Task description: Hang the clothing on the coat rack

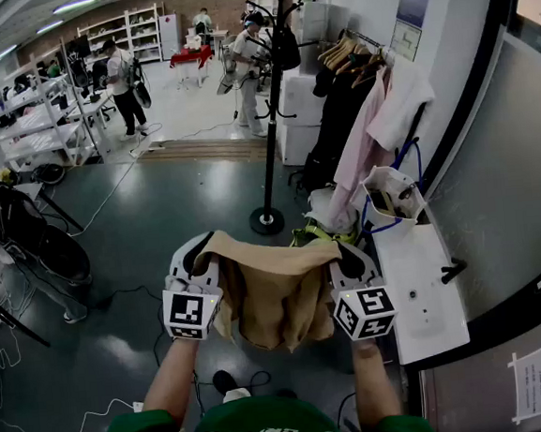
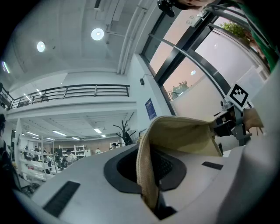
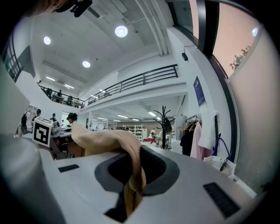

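A tan garment (image 1: 272, 290) hangs stretched between my two grippers in the head view. My left gripper (image 1: 198, 264) is shut on its left edge, and the cloth (image 2: 146, 175) runs pinched down between the jaws. My right gripper (image 1: 348, 262) is shut on the right edge, where the fabric (image 3: 131, 183) bunches between the jaws. The black coat rack (image 1: 270, 107) stands on the floor ahead, its round base (image 1: 267, 222) just beyond the garment. A dark bag (image 1: 286, 49) hangs on one of its hooks. The same rack (image 3: 165, 124) shows far off in the right gripper view.
A clothes rail at the right holds a pink garment (image 1: 363, 146), dark clothes and a white one (image 1: 402, 100). A white cabinet (image 1: 423, 286) with a bin (image 1: 391, 195) stands by the right wall. A bag on a stand (image 1: 22, 227) is at the left. Persons stand far back.
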A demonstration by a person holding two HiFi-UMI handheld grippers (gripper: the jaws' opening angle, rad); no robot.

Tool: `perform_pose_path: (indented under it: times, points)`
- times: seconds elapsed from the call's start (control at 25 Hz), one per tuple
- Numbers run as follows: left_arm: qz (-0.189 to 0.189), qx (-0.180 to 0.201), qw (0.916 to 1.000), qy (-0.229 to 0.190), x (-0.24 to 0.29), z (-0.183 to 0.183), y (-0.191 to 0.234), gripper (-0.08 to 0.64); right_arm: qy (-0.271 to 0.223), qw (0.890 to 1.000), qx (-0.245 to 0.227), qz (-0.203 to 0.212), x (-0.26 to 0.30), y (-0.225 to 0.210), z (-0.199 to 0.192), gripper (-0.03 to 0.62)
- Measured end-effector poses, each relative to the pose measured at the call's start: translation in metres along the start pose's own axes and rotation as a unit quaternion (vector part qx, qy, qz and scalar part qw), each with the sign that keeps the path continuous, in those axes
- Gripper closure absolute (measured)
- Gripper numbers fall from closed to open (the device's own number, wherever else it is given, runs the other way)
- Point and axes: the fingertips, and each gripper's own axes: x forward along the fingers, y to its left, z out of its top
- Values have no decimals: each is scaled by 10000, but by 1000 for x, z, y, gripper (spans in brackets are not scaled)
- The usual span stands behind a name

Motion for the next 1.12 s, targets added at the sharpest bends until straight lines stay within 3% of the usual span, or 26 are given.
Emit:
perform_pose_path:
  times: [0.76,1.12]
  points:
    - [-293,-440,9981,-318,24,-39,122,541,-42,9994,-51,-338,103,68,14,555]
    - [-389,-441,9978,-314,62,-58,181,540,-56,9990,13,-446,171,81,15,555]
